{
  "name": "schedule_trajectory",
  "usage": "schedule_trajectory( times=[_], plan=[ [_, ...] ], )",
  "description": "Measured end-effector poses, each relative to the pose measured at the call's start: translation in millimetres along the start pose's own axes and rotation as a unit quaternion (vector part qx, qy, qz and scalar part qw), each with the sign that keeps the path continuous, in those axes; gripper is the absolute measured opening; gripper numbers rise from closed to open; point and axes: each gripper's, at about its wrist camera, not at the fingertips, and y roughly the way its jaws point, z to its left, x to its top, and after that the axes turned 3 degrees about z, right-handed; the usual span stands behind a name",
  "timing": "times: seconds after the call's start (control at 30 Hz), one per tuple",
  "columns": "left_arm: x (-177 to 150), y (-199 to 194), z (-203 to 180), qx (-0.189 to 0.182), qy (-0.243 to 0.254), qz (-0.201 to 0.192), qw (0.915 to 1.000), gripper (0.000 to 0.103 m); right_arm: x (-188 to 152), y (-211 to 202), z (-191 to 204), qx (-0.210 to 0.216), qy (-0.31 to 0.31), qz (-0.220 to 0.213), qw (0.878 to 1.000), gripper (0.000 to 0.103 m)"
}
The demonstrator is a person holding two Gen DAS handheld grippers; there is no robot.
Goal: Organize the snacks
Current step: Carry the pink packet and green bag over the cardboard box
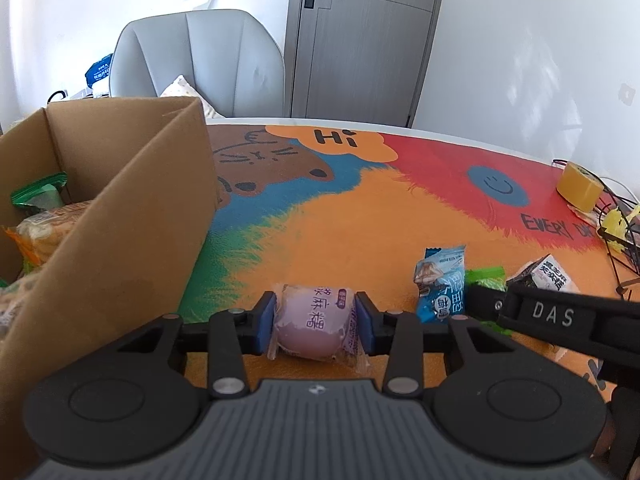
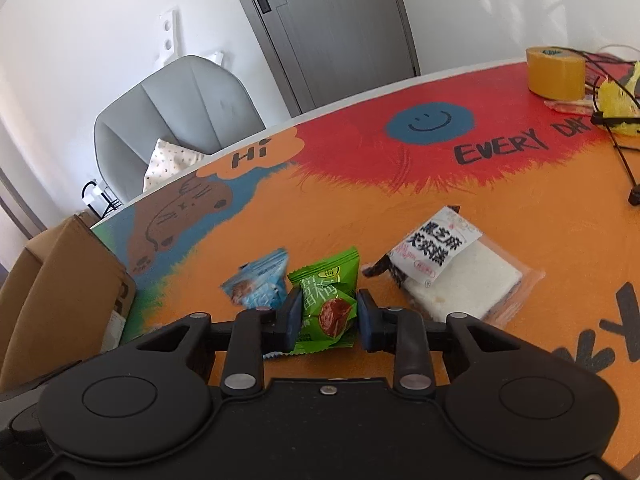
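My left gripper is shut on a purple mochi packet, held just above the colourful table mat. To its left stands an open cardboard box with several snack packets inside. My right gripper is shut on a green plum snack packet. A blue snack packet lies just left of it and shows in the left wrist view. A white sesame cake packet lies to the right. The right gripper's body crosses the left wrist view.
A yellow tape roll and a black wire basket with yellow items stand at the table's far right. A grey chair sits behind the table by a grey door.
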Motion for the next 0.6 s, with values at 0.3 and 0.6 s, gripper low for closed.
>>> schedule_trajectory(
  times=[0.3, 0.6],
  plan=[
    [-5.0, -30.5, 5.8, -0.021, -0.002, -0.022, 0.9995, 0.040, -14.1, -29.0, 3.5, -0.015, 0.008, -0.018, 1.000, 0.029],
    [-6.8, -60.6, 15.2, -0.034, 0.002, -0.048, 0.9983, 0.040, -25.1, -59.7, 10.7, -0.012, 0.017, -0.047, 0.999, 0.029]
  ],
)
